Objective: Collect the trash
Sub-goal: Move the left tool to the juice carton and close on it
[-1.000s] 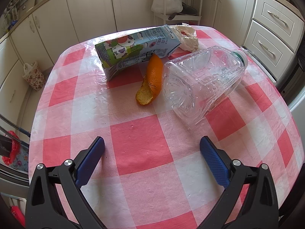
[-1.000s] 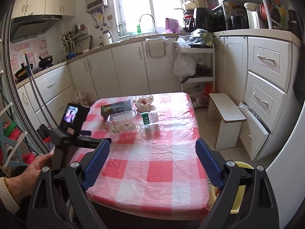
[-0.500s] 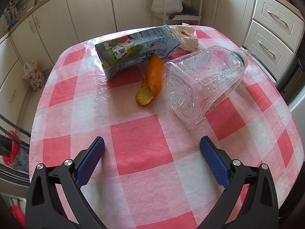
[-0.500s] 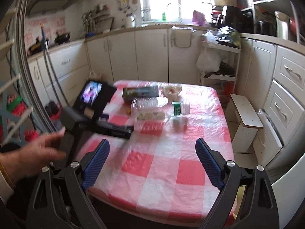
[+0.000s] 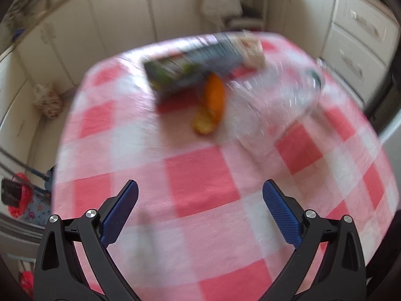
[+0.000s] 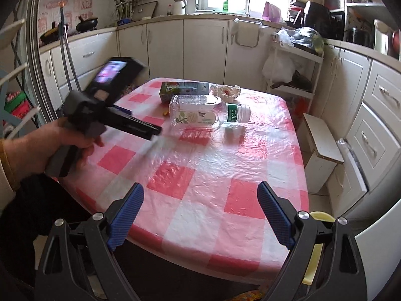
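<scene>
Trash, upper centre of both views: carton (image 6: 184, 89), bottle (image 6: 200, 111), orange peel (image 5: 211, 105) and crumpled wrapper (image 6: 226, 91) all lie on the table (image 6: 213, 175). Left gripper (image 5: 200, 210) and right gripper (image 6: 200, 215) gape wide, empty; nothing collected yet.

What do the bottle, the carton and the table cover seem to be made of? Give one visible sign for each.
Bottle: clear, glossy plastic; the cloth shows through it, and it has a ribbed white cap.
Carton: probably coated paperboard; flat printed faces, sharp folded edges.
Table cover: checked cloth, apparently under thin plastic film; wrinkles and glare show.
</scene>
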`<state>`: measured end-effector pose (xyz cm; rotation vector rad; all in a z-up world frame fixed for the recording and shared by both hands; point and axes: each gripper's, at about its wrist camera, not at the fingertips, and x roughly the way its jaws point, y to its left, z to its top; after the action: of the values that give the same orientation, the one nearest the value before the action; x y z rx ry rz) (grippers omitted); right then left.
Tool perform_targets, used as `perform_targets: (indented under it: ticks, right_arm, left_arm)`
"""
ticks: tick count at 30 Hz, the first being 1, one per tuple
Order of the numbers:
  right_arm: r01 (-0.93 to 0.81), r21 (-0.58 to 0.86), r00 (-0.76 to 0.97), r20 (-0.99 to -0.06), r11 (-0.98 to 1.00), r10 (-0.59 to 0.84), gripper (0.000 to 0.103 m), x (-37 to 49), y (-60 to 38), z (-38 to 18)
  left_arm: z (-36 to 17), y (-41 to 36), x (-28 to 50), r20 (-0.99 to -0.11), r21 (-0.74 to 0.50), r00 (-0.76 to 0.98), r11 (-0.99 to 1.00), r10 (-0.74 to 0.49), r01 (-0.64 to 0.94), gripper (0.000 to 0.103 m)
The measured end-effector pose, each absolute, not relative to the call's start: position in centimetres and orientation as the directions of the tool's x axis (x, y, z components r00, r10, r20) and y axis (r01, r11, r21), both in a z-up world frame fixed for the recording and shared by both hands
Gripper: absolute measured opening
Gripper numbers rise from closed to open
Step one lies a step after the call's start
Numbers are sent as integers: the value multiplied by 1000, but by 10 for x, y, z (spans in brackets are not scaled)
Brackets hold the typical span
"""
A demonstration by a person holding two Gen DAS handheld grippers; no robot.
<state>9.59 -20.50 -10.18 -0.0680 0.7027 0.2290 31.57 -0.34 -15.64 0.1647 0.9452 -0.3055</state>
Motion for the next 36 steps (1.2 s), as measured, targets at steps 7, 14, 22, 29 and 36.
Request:
perform_targets:
  ticks: [7, 14, 22, 29, 36]
  right_arm:
    - [-270, 64, 724, -645, 961, 246, 88, 98, -202, -101]
    - [-292, 45, 710, -659, 955, 248, 88, 94, -199, -102]
    - [-275, 93, 713, -647, 957, 268, 88, 96, -212, -98]
    - [-290, 96, 716, -639, 952, 282, 88, 95, -207, -96]
    - [-286, 106, 709, -645, 952, 285, 88, 93, -205, -99]
  left_arm:
    - [-97, -21, 349, -724, 57, 644, 909, -248, 414, 96]
    - [-111, -97, 442, -824, 180, 542, 831, -164, 526, 96]
    - [-148, -91, 471, -925, 8, 319, 829, -206, 560, 90]
    - [-164, -67, 405, -935, -144, 184, 798, -303, 584, 76]
    - [-154, -26, 345, -869, -298, 207, 808, -450, 508, 70]
